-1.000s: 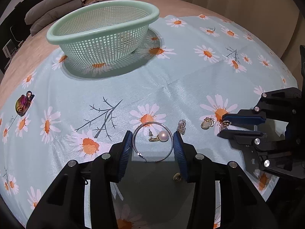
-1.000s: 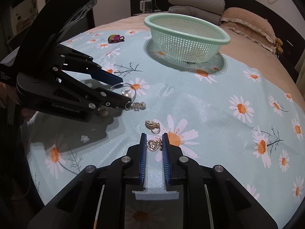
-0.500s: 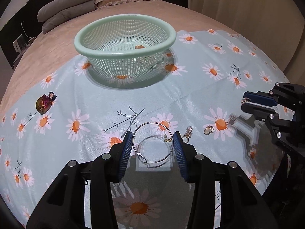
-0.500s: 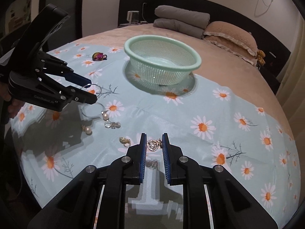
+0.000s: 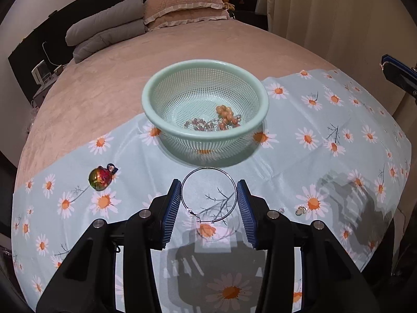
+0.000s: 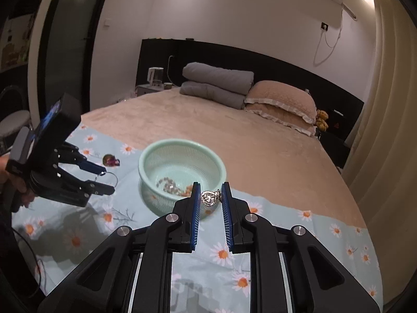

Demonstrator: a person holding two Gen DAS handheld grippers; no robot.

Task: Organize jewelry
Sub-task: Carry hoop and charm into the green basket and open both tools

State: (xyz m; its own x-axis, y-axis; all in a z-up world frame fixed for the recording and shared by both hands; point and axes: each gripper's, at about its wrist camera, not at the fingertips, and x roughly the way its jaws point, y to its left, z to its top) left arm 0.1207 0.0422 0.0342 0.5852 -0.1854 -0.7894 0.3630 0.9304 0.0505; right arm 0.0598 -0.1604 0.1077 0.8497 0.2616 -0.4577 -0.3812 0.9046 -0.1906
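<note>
My left gripper (image 5: 209, 191) is shut on a large silver hoop earring (image 5: 208, 169), held well above the daisy cloth, just short of the green mesh basket (image 5: 156, 120). The basket holds orange beads (image 5: 227, 114) and other jewelry. My right gripper (image 6: 211, 198) is shut on a small silver-and-gold pendant earring (image 6: 210, 197), raised near the basket (image 6: 148, 172). The left gripper (image 6: 103, 180) with its hoop shows at the left of the right wrist view. A small earring (image 5: 300, 210) lies on the cloth at the right.
An iridescent red-green brooch (image 5: 100, 178) lies on the cloth left of the basket. The daisy cloth (image 5: 338, 140) covers the near end of a beige bed. Pillows (image 5: 182, 7) and folded grey bedding (image 5: 104, 34) lie at the far end.
Both grippers have risen off the cloth with their pieces and moved toward the basket. The other small pieces on the cloth have dropped out of the left view.
</note>
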